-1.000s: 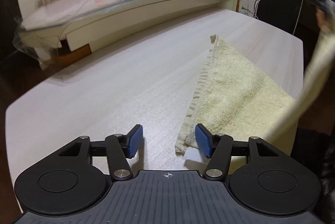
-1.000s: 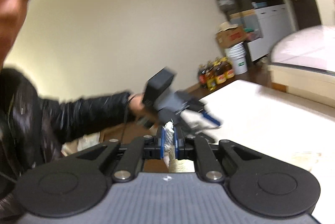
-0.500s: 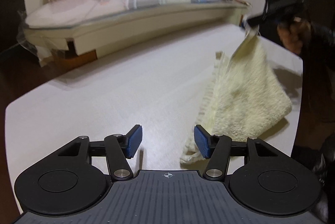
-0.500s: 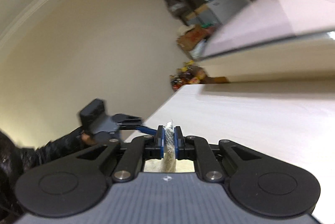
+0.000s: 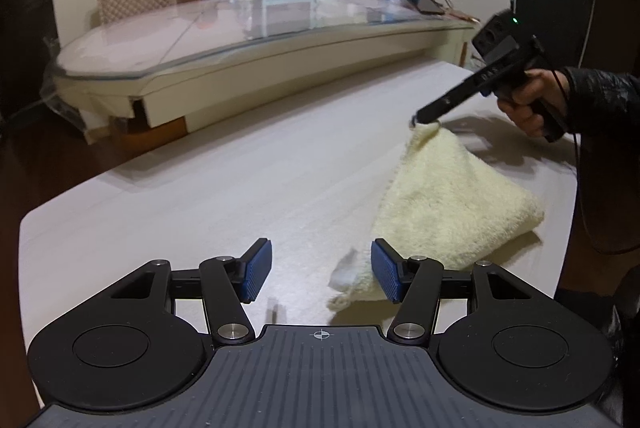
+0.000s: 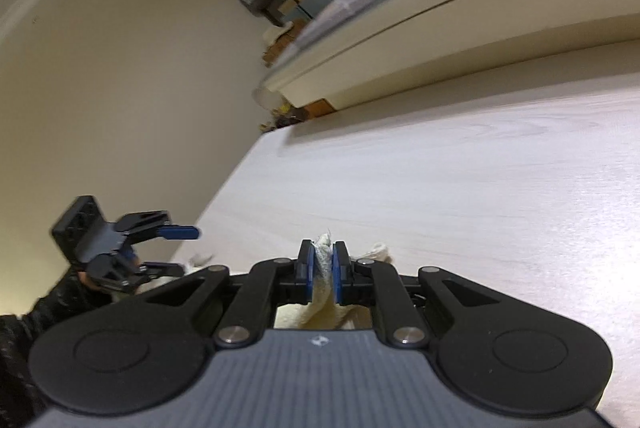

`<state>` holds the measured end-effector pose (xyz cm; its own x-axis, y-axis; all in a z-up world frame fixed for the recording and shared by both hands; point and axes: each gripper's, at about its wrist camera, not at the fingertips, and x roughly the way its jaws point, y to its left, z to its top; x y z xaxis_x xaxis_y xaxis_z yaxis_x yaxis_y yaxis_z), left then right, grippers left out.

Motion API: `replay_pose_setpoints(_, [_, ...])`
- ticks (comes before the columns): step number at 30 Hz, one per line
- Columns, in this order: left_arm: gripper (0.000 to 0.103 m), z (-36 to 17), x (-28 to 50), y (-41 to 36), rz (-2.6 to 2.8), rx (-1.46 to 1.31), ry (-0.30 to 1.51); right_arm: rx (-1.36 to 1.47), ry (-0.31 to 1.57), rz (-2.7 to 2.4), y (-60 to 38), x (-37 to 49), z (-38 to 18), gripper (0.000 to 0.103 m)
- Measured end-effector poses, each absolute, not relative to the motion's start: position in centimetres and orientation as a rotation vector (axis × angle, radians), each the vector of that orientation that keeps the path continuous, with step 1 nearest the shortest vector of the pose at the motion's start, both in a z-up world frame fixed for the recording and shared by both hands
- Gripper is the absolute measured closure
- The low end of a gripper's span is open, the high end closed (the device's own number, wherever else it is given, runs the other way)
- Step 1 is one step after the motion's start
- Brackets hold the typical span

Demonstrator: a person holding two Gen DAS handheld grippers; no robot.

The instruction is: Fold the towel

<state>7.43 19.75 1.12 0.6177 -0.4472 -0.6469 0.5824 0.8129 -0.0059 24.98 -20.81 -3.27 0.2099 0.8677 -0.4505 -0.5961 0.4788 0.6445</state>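
Towel (image 5: pixel 448 204) on bench (image 5: pixel 240 188), right of centre. Right gripper (image 6: pixel 320 268) clamped on lifted far corner. Left gripper (image 5: pixel 320 274) spread, empty; near corner just right of it.

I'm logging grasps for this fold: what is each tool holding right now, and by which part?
The right tool pinches the towel by one lifted corner. The left tool is open and holds nothing.

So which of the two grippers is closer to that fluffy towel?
Right. The right gripper is shut on a corner of the towel; the left gripper is open, fingers beside its near edge, apparently not touching.
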Motion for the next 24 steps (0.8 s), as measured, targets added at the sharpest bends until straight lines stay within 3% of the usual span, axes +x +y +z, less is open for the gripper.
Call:
replay_pose_setpoints(5, [0.044,0.5,7.0,19.1,-0.588,0.251,0.693,0.322,0.831,0.999,-21.0,24.4,-1.8,0.081])
replay_pose_setpoints(11, [0.043,0.1,6.4,18.6,-0.569,0.289,0.681,0.275,0.707,1.015,-20.8,21.4,1.4,0.081])
replay_pose_setpoints(21, [0.043,-0.3,5.9,18.4,-0.542,0.308,0.651,0.133,0.818,0.994,-17.0,20.0,-1.0,0.081])
replay_pose_setpoints(24, [0.043,-0.1,5.6,18.3,-0.528,0.306,0.633,0.132,0.762,1.009,-17.0,18.7,0.2,0.081])
